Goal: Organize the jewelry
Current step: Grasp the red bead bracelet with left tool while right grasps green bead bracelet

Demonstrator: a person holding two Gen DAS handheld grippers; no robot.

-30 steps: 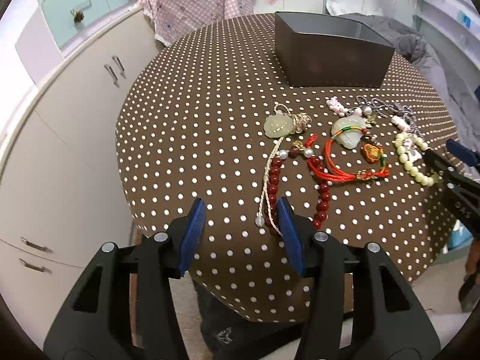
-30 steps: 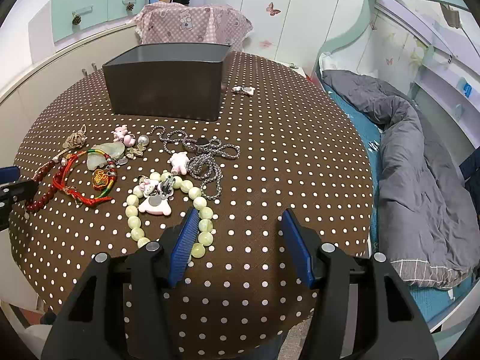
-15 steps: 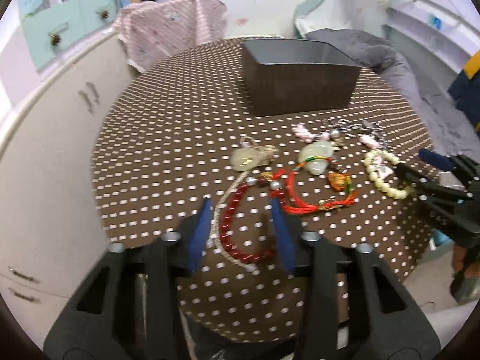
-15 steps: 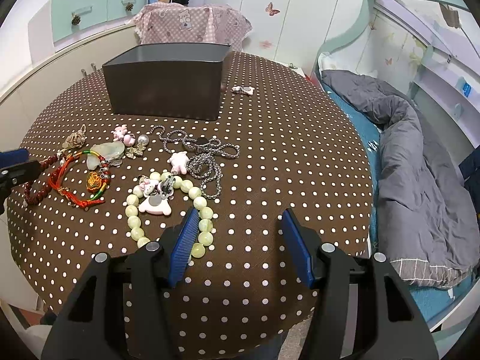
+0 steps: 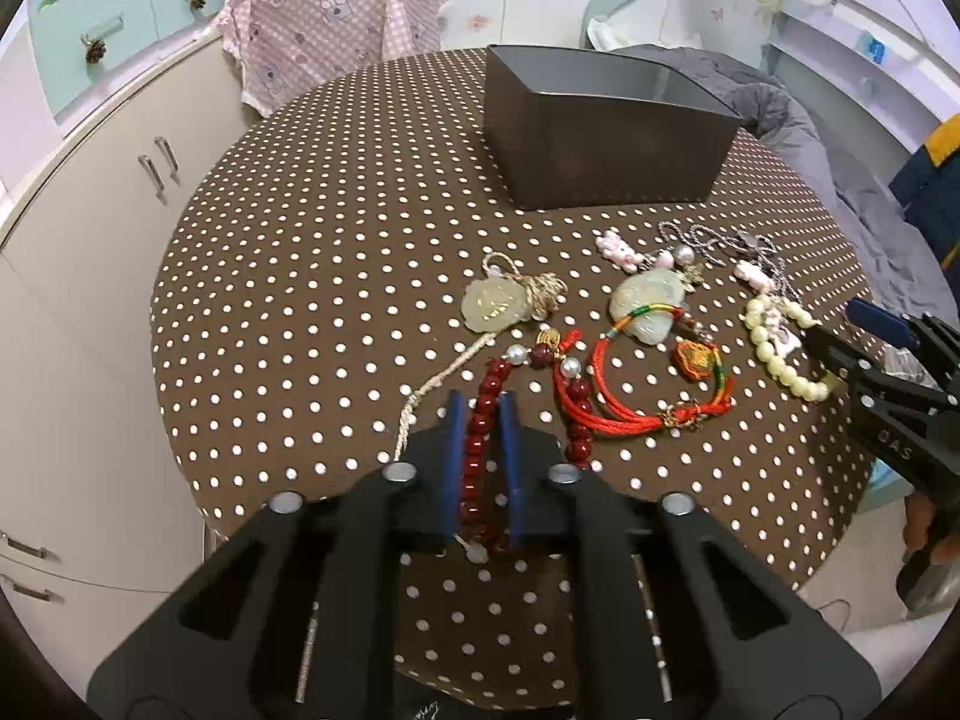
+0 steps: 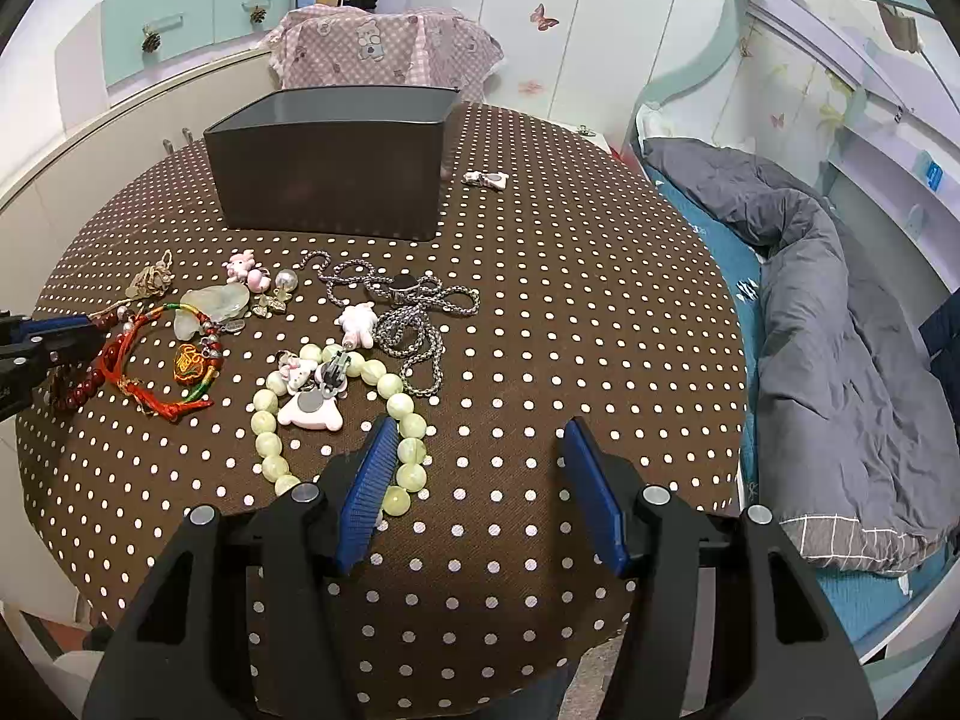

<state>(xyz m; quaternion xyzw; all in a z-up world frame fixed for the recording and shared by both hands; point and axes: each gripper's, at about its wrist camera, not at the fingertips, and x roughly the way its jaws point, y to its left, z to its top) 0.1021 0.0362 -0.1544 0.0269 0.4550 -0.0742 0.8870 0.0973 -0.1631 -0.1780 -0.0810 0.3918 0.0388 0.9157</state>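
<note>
My left gripper (image 5: 483, 405) is shut on the dark red bead bracelet (image 5: 480, 438), which lies on the dotted brown table (image 5: 300, 276). Beside it lie a red cord bracelet (image 5: 648, 396), a jade pendant on a cord (image 5: 495, 303) and a second jade pendant (image 5: 645, 303). My right gripper (image 6: 480, 432) is open and empty, its left finger over the pale green bead bracelet (image 6: 336, 414). A silver chain (image 6: 414, 312) and pink charms (image 6: 246, 267) lie further back. A dark open box (image 6: 330, 162) stands behind the jewelry.
A small white charm (image 6: 489, 180) lies to the right of the box. A bed with a grey duvet (image 6: 840, 324) is to the right of the table, cabinets (image 5: 90, 240) to the left. The table edge is close under both grippers.
My left gripper moved forward over the red bead bracelet and closed on it. The right gripper has not moved.
</note>
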